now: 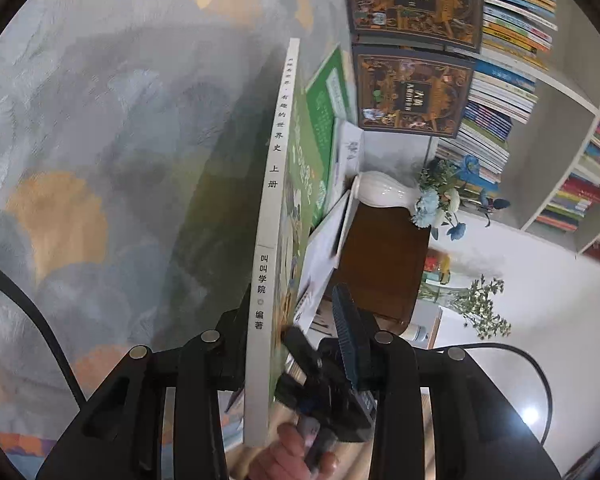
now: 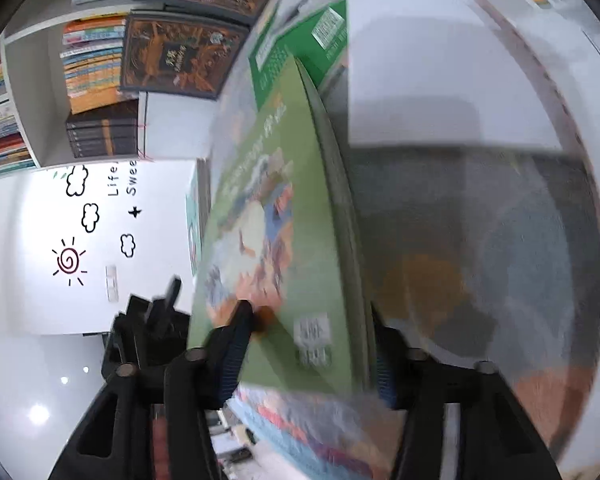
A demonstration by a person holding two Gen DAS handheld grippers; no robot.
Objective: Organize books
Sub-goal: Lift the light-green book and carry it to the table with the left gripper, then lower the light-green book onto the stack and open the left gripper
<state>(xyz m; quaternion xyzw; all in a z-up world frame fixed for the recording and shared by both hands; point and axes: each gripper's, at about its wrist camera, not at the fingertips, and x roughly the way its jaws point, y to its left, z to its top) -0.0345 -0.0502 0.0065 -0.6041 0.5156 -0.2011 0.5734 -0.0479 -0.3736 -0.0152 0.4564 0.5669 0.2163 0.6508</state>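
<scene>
Above a patterned rug [image 1: 100, 160], a green book [image 1: 266, 240] is clamped between both the left gripper [image 1: 296, 344] and right gripper [image 2: 312, 344].

Glossy paper book [image 1: 266, 216], glazed ceramic vase [image 1: 384, 192]

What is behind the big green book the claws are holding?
Behind the green book, a second green book and white booklets lean against a brown cabinet. What lies further behind its cover is hidden.
</scene>
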